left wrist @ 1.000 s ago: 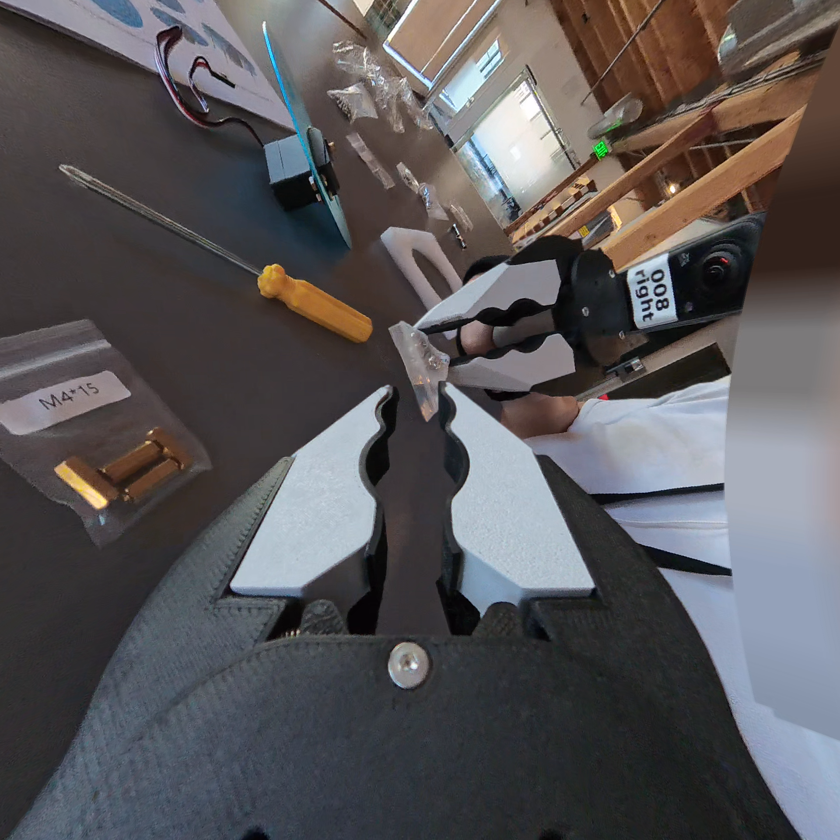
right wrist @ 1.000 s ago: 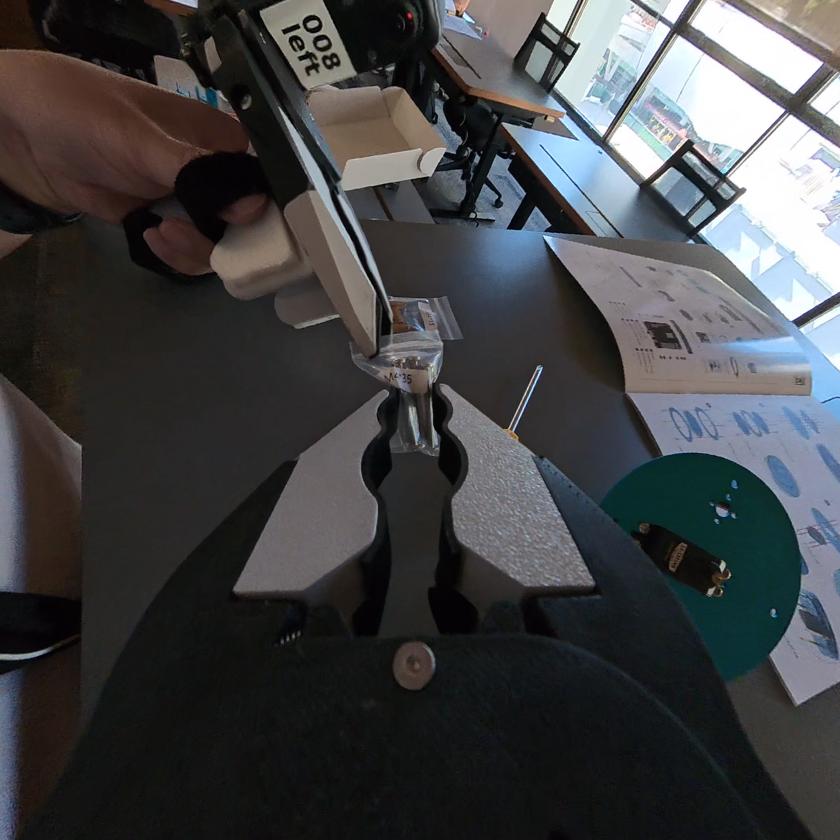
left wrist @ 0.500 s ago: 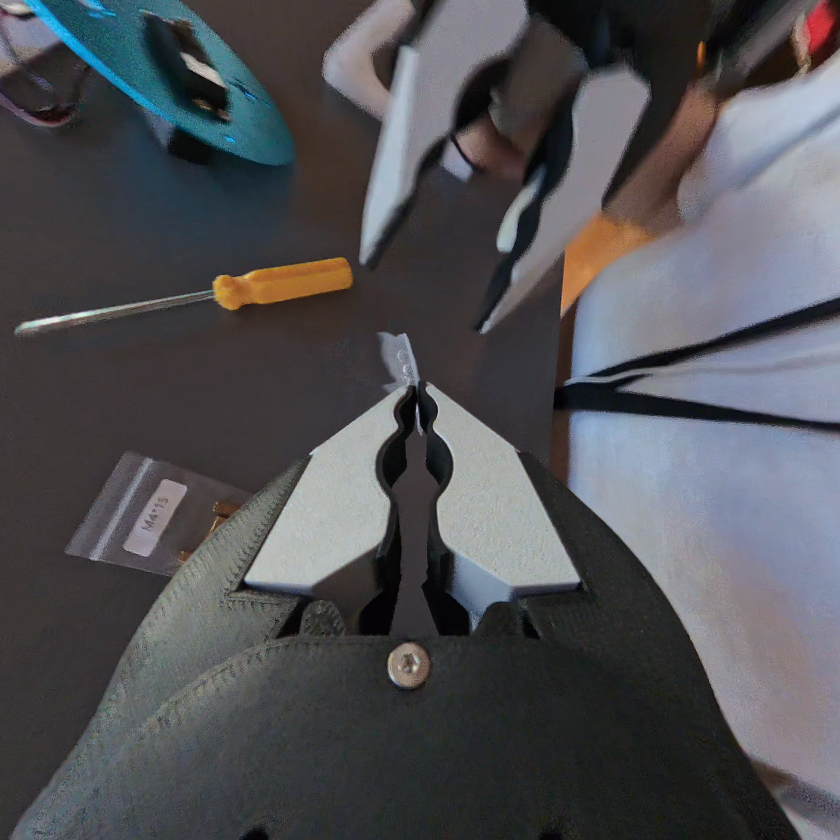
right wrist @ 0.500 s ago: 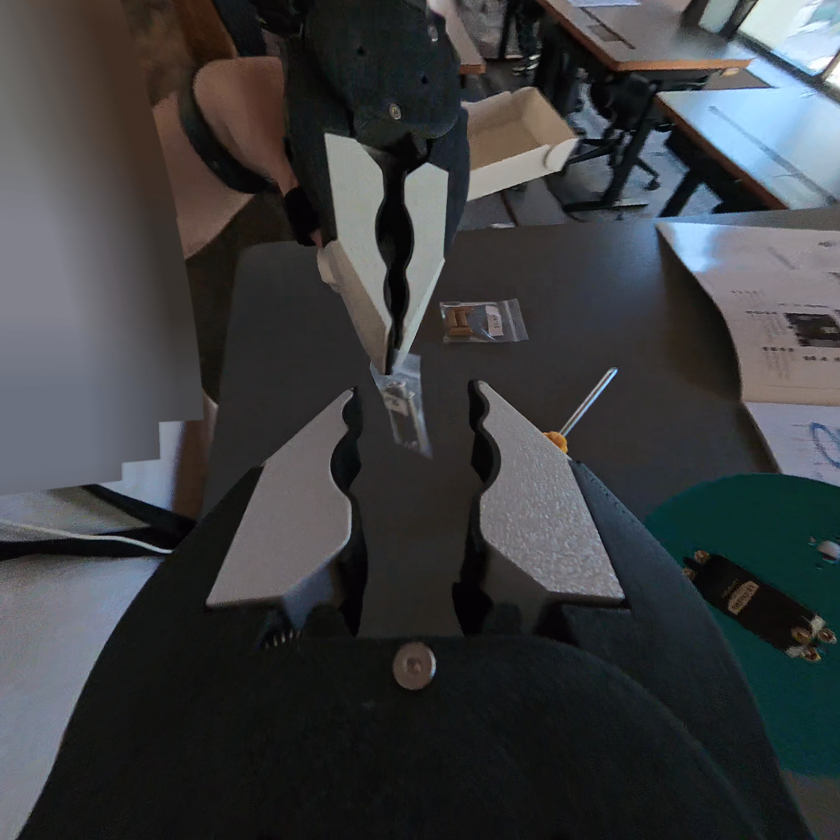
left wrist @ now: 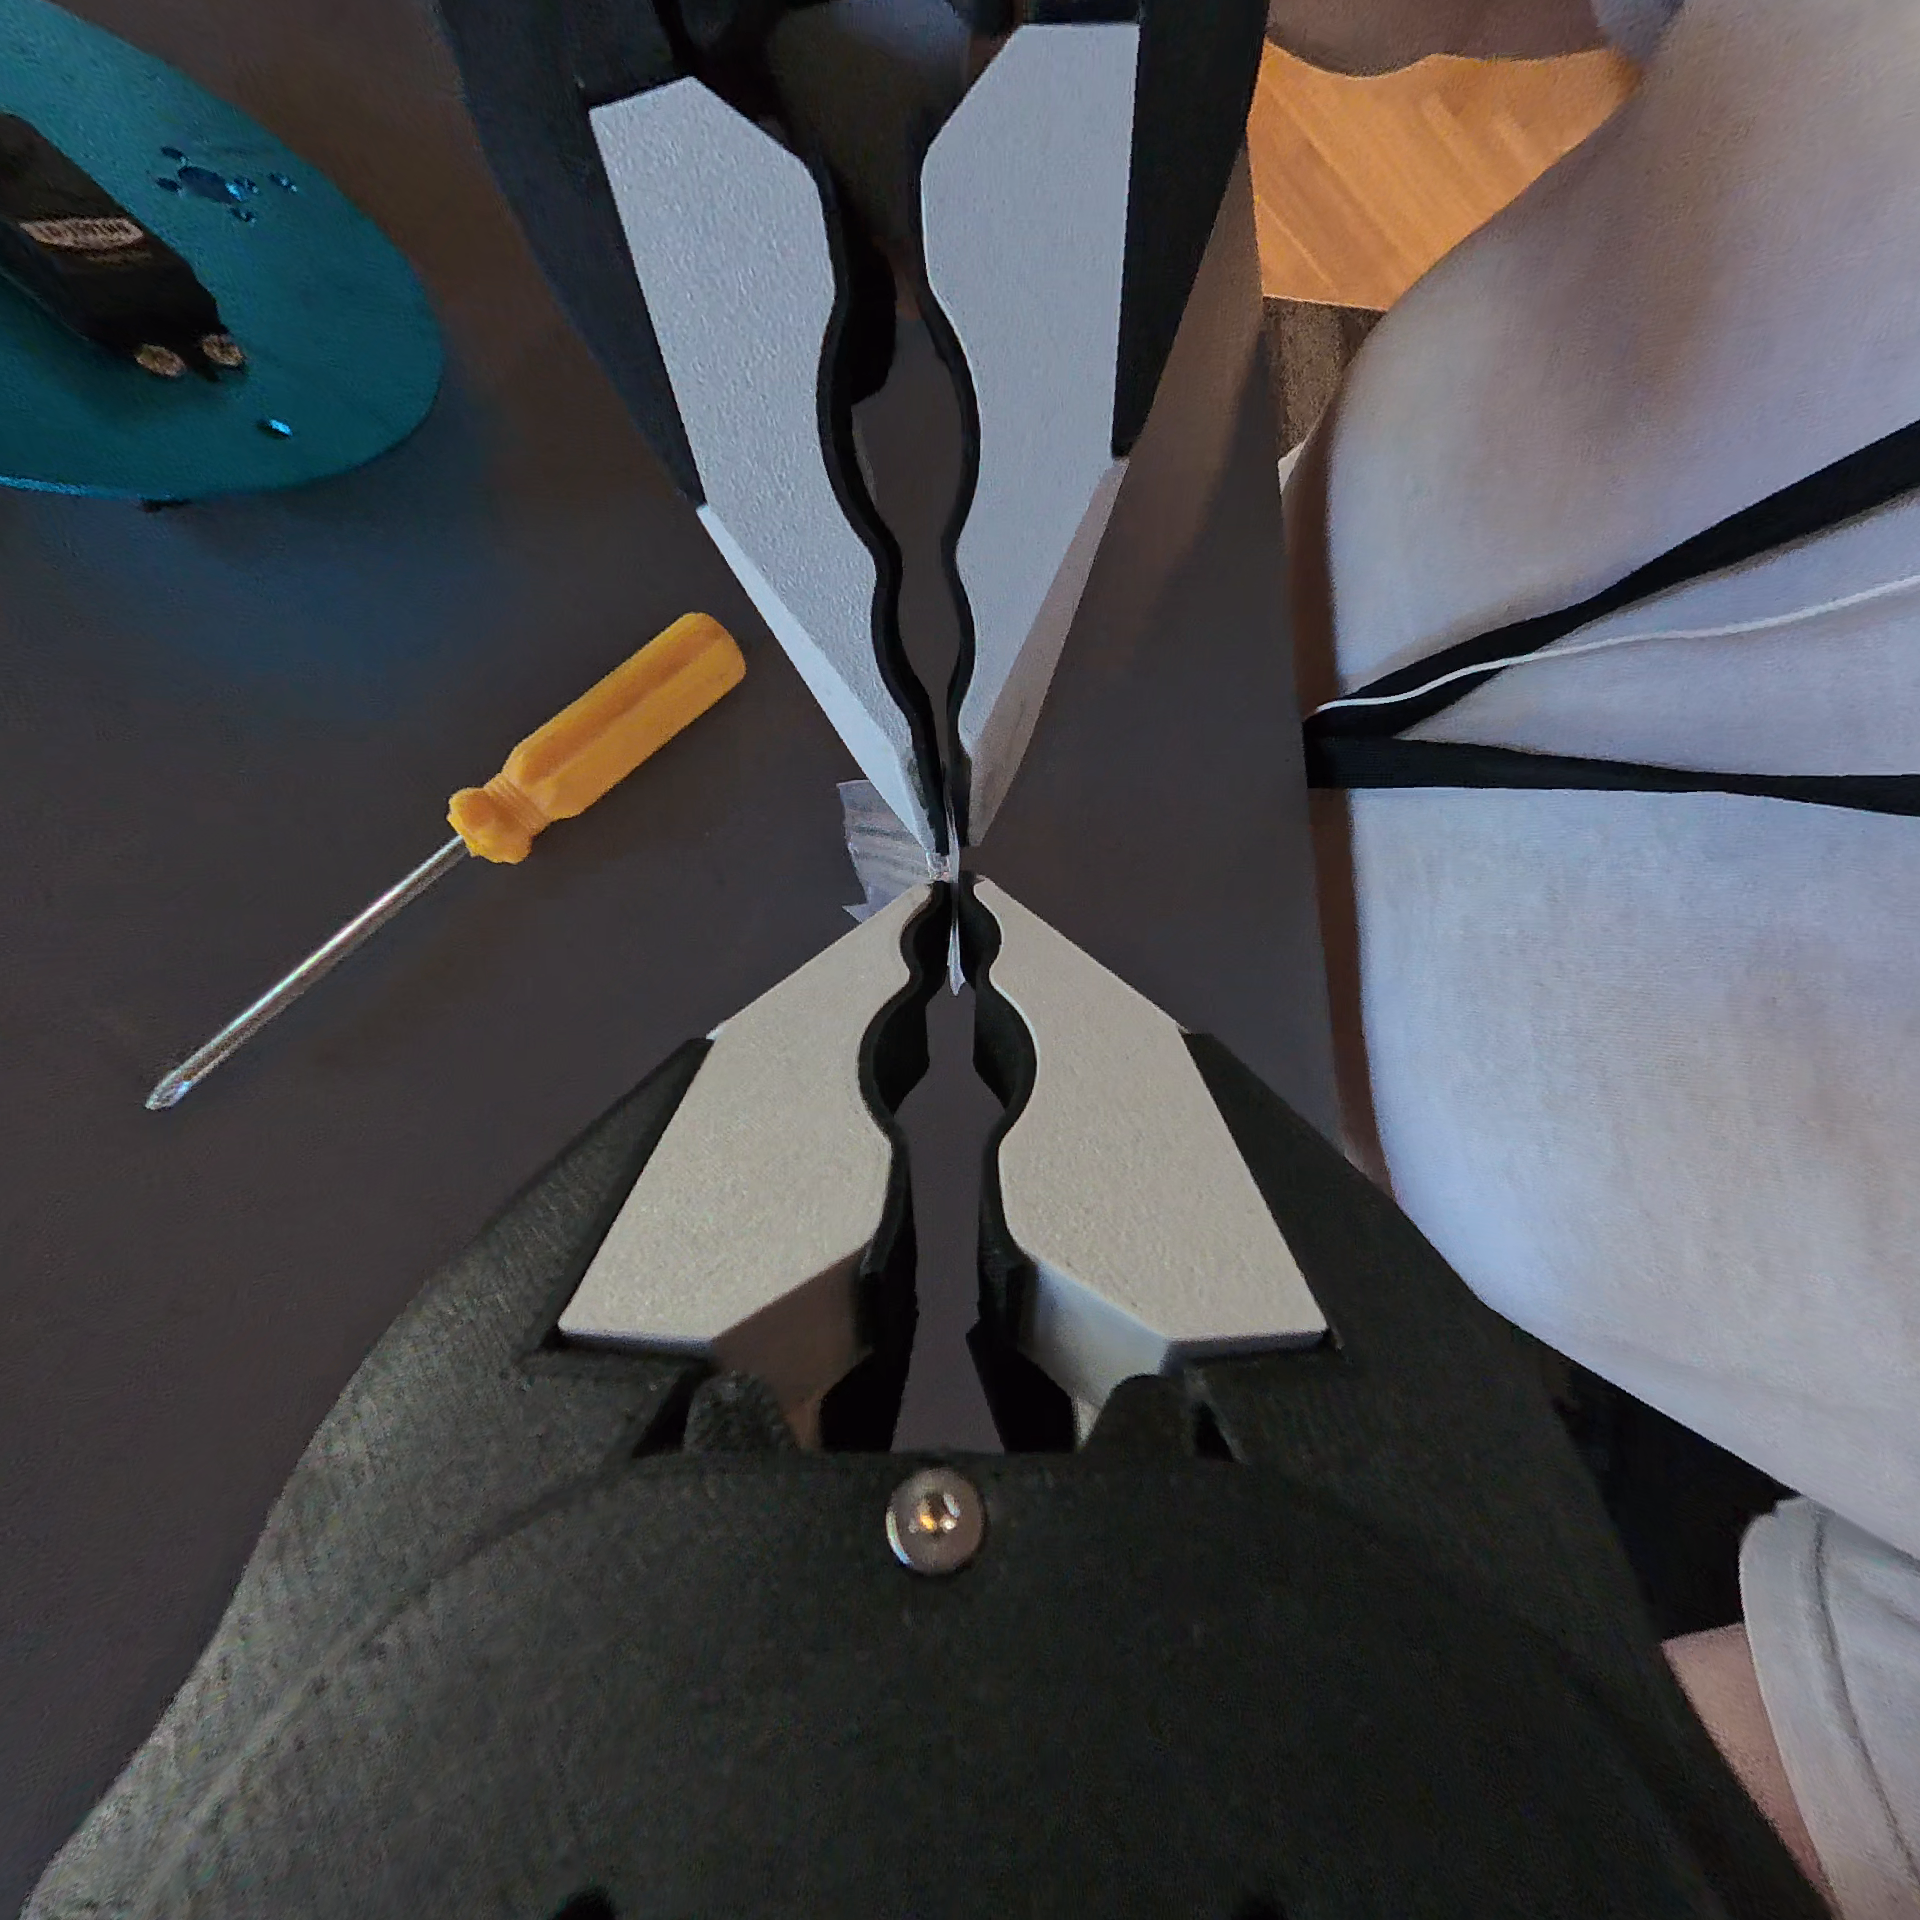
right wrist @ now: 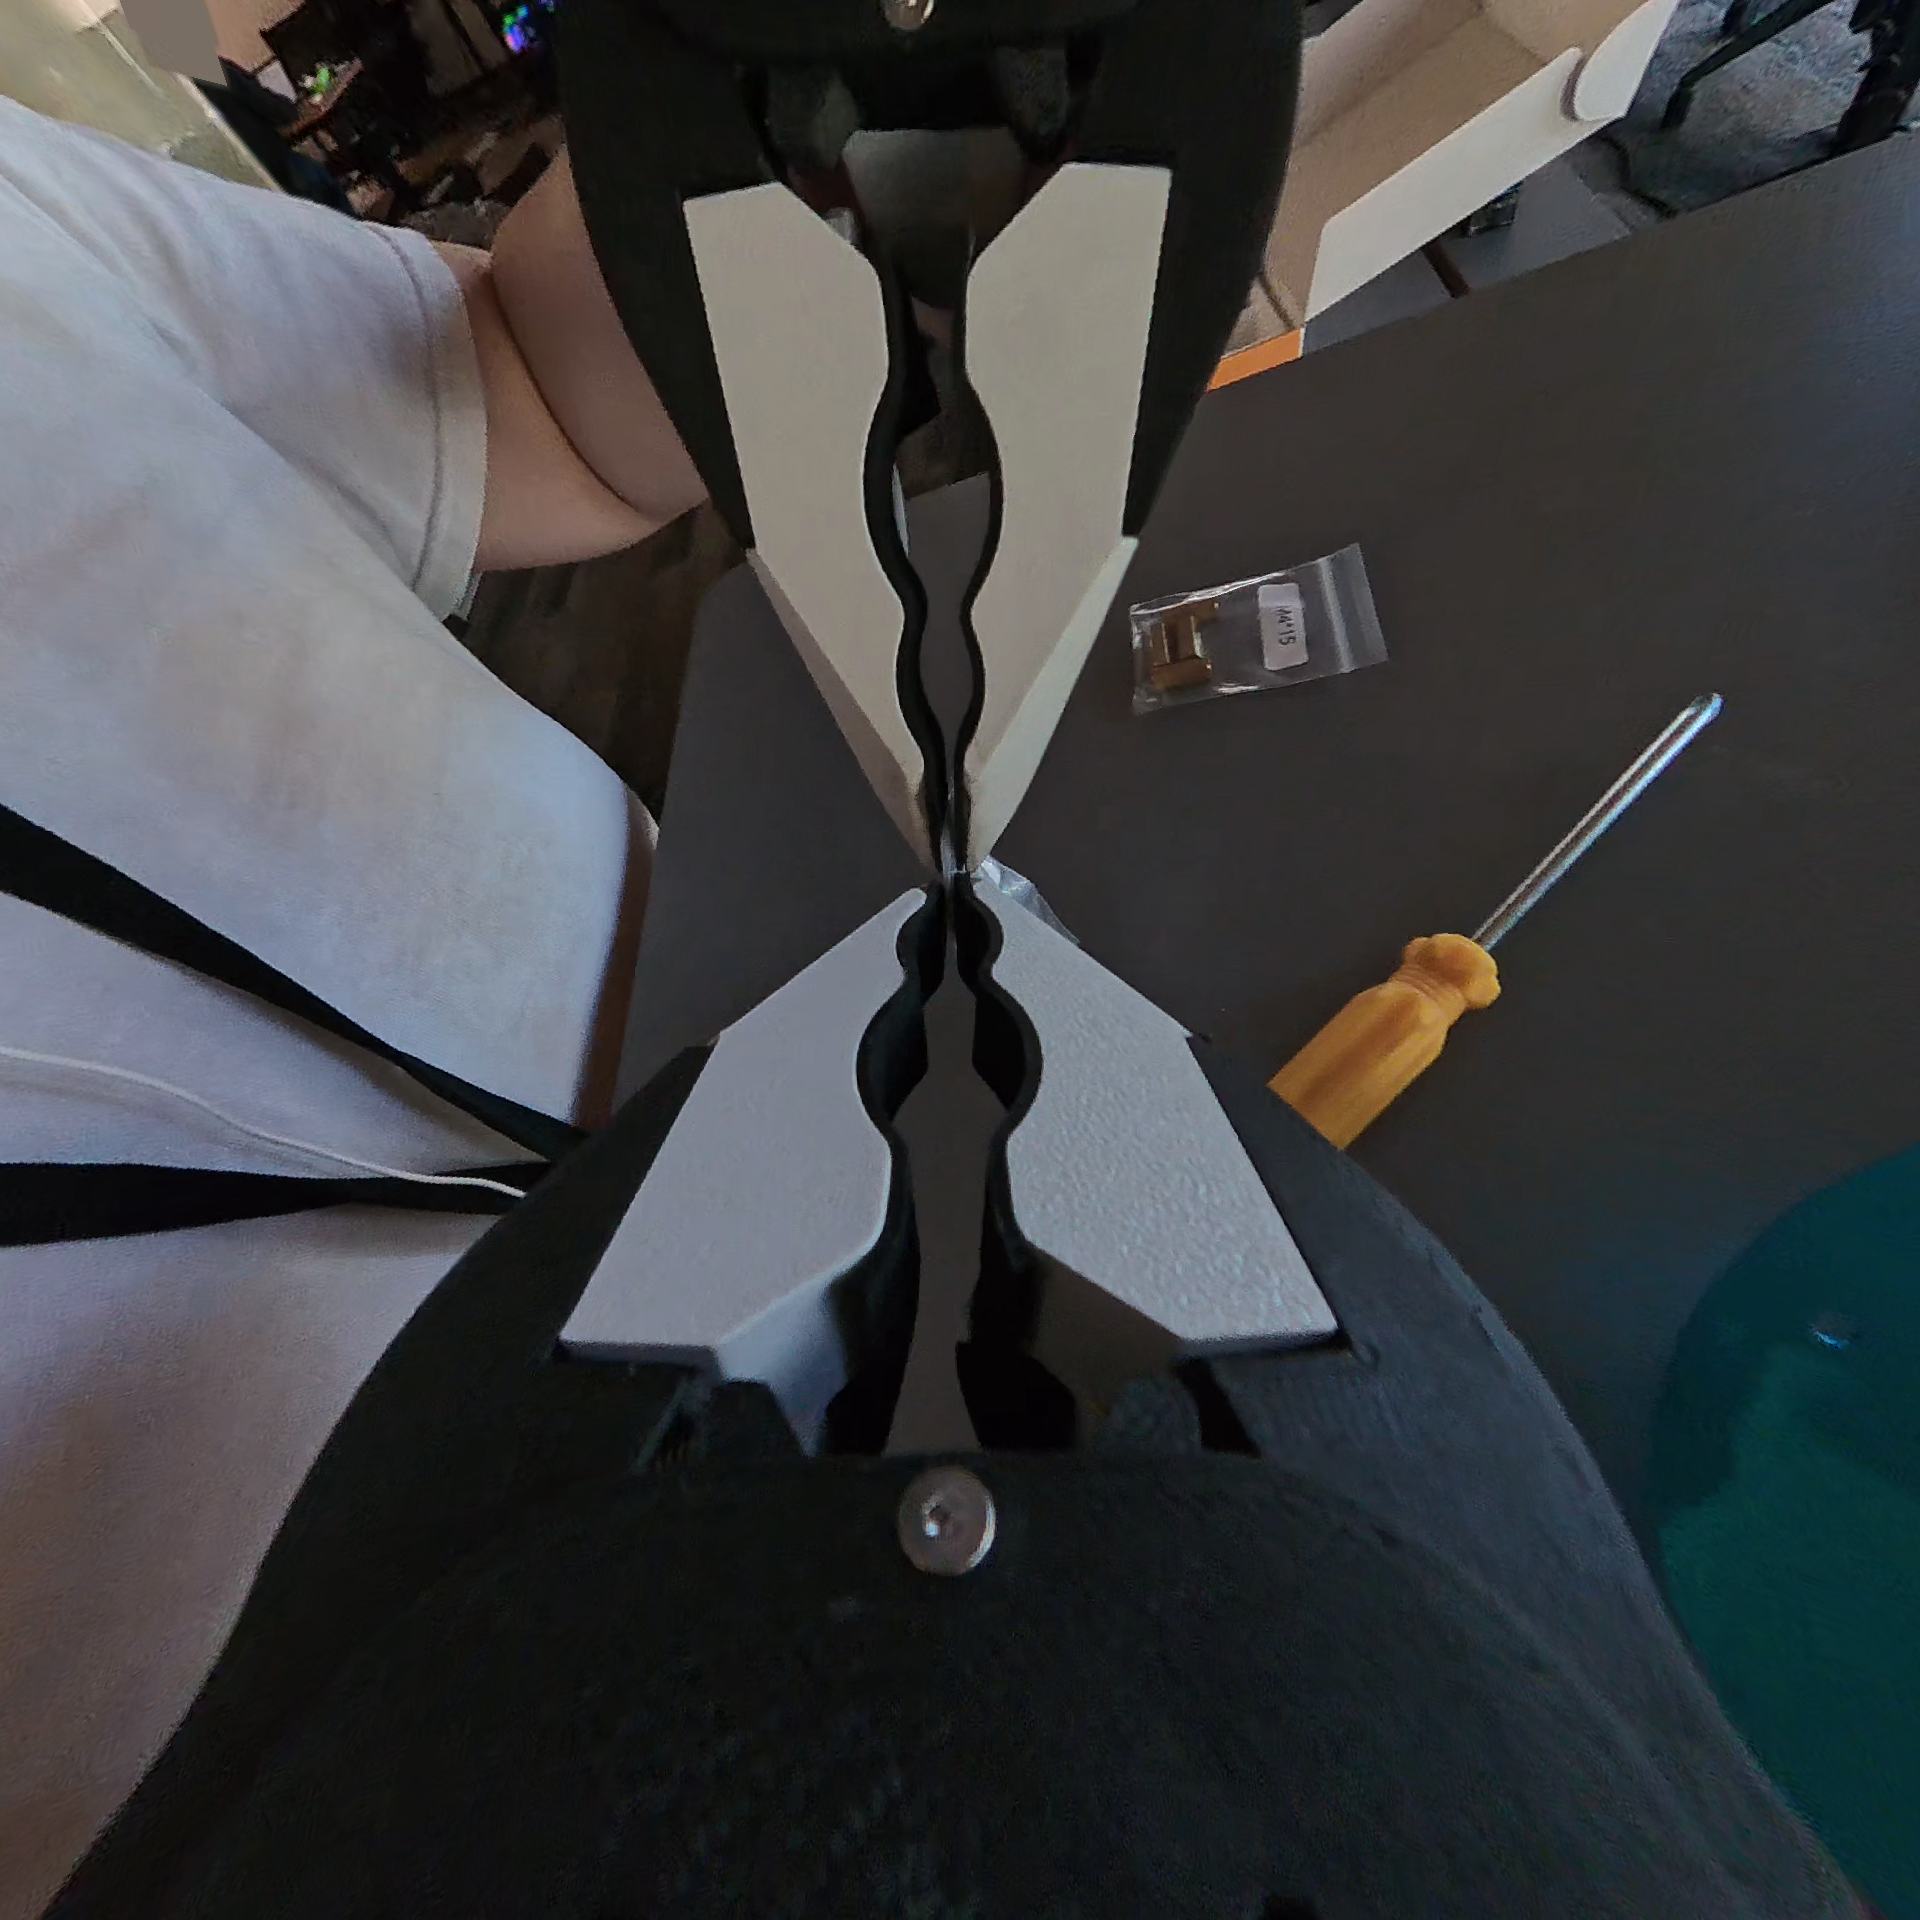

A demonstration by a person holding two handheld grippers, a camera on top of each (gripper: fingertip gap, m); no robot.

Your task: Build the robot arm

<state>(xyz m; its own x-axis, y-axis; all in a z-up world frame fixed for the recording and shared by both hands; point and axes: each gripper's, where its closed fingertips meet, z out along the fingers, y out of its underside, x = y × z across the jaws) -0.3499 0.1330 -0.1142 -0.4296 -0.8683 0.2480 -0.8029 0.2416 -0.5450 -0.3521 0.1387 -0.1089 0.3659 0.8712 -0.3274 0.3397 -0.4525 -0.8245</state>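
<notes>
At the centre of both wrist views, your left gripper [left wrist: 951,904] and right gripper [right wrist: 948,894] meet tip to tip, each with fingers closed on the small clear plastic bag [left wrist: 868,842] above the dark table [left wrist: 312,1143]. Keep both pinches firm and level. Left of them lies the yellow-handled screwdriver [left wrist: 592,727].

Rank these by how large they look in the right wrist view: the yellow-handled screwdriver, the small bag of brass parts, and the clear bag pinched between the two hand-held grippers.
1. Yellow-handled screwdriver, longest.
2. Small bag of brass parts.
3. Clear bag: only a sliver shows beside the fingertips, so its true size is unsure.
</notes>
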